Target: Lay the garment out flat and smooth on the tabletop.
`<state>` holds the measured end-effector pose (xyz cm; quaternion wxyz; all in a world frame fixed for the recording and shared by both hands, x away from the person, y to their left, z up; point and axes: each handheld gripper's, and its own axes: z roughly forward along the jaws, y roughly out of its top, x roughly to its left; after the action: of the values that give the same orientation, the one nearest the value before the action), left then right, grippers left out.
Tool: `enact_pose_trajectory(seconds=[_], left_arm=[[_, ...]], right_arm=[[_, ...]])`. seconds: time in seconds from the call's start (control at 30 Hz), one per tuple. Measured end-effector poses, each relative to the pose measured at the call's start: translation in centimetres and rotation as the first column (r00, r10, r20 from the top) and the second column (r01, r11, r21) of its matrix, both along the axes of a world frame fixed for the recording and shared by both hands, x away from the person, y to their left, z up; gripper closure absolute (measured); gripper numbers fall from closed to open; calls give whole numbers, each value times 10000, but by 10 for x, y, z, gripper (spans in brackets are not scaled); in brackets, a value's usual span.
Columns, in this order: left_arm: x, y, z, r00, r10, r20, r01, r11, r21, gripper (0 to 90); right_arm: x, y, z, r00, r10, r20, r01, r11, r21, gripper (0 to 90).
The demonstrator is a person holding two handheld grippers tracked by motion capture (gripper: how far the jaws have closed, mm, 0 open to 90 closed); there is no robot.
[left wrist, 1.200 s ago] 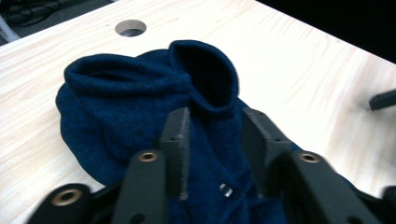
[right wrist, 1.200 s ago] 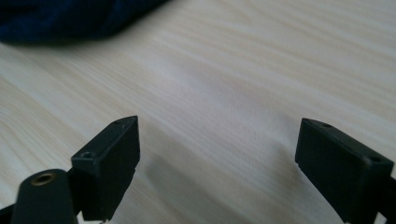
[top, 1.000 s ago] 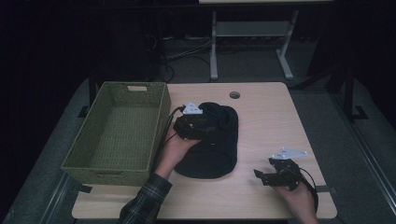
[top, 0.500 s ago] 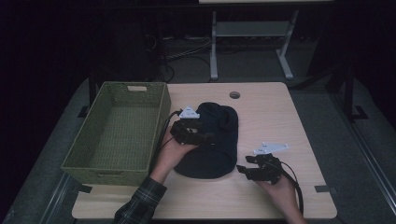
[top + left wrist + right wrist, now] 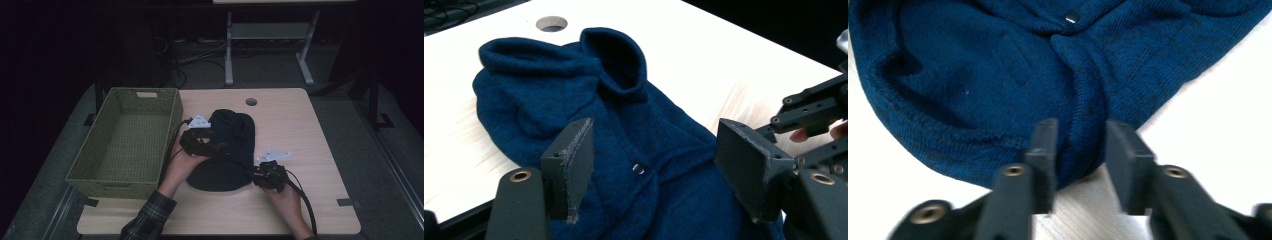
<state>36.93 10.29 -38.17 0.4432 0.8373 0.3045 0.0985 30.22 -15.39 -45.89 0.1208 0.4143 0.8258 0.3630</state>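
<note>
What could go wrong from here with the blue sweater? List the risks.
1. The right gripper has been closing on the hem edge of the blue sweater; so shallow a bite may slip off when lifted.
2. The left gripper hangs open above the sweater's middle near a button; closing there could catch only the top layer, so the sweater bunches.

Dark blue knit garment (image 5: 634, 150), green woven basket (image 5: 125, 140), plaid sleeve (image 5: 150, 220).

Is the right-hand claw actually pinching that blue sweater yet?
Cannot tell. In the right gripper view the sweater's hem sits between the right gripper's closing jaws, but blur hides whether the pads press it.
</note>
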Motion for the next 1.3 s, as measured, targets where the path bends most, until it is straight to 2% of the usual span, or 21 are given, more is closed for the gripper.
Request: enact_pose_trajectory(seconds=[0.07,0.13,0.5,0.67,0.8,0.93,1.1,1.17,1.2,1.3], left_arm=[[0,0,-1,10000,1,0,-1,10000,26,317],[-1,-1,-1,10000,-11,-5,11,10000,16,317],[-10,1,1,9999,-129,58,128,9998,166,317],[-23,-1,-5,9992,-391,-36,392,9986,365,327],[-37,-6,-15,9971,-722,-222,736,9949,687,342],[-50,-6,-28,9950,-905,-415,939,9915,904,399],[-67,-7,-55,9856,-1317,-1061,1447,9813,1266,499],[-70,-6,-62,9807,-1424,-1339,1600,9783,1316,574],[-71,-6,-65,9788,-1481,-1418,1687,9746,1469,602],[-75,-4,-70,9733,-1578,-1668,1837,9710,1532,719]], right_arm=[[-1,-2,2,10000,22,90,-21,10000,-75,798],[-1,-6,3,9998,132,120,-130,9998,-135,832],[-5,-34,11,9991,422,41,-420,9980,-470,846],[-11,-47,14,9986,527,19,-525,9969,-581,845],[-16,-59,13,9986,535,-33,-536,9978,-400,844],[-20,-66,12,9985,535,-70,-537,9980,-320,843],[-27,-70,10,9980,614,-151,-617,9979,-219,843],[-29,-70,9,9977,656,-183,-660,9976,-205,843],[-31,-70,9,9977,623,-265,-628,9979,-184,843],[-34,-69,7,9968,747,-271,-751,9970,-163,843]])
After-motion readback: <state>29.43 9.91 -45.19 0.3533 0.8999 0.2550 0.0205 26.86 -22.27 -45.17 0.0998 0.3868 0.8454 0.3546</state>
